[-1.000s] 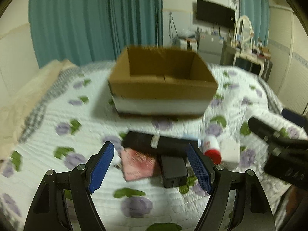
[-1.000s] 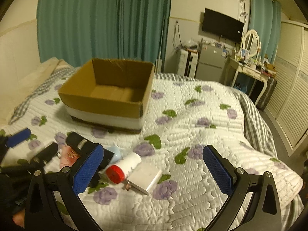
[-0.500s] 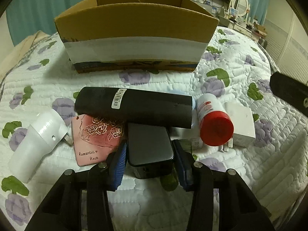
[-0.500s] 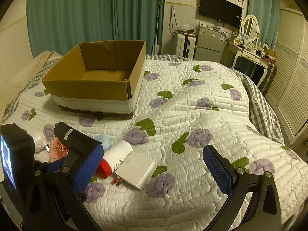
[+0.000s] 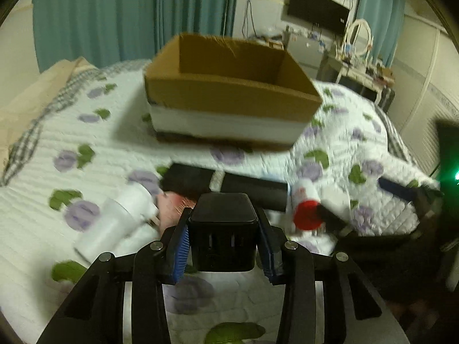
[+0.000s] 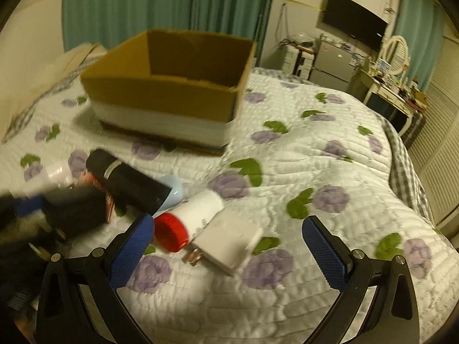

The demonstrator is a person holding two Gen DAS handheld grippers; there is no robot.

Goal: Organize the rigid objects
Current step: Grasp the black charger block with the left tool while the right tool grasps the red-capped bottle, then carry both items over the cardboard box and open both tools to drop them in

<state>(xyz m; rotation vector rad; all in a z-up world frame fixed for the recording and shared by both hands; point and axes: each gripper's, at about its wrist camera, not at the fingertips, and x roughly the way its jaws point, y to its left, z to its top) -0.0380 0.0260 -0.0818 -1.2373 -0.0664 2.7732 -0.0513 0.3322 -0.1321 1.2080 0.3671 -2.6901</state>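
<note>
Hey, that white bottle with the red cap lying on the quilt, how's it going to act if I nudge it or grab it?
The white bottle with the red cap lies on its side and looks round, so a nudge would probably roll it. The quilt is soft and ridged, which may slow it. It looks rigid, so the open right gripper could likely pinch its body, though smooth plastic might slip.
</note>
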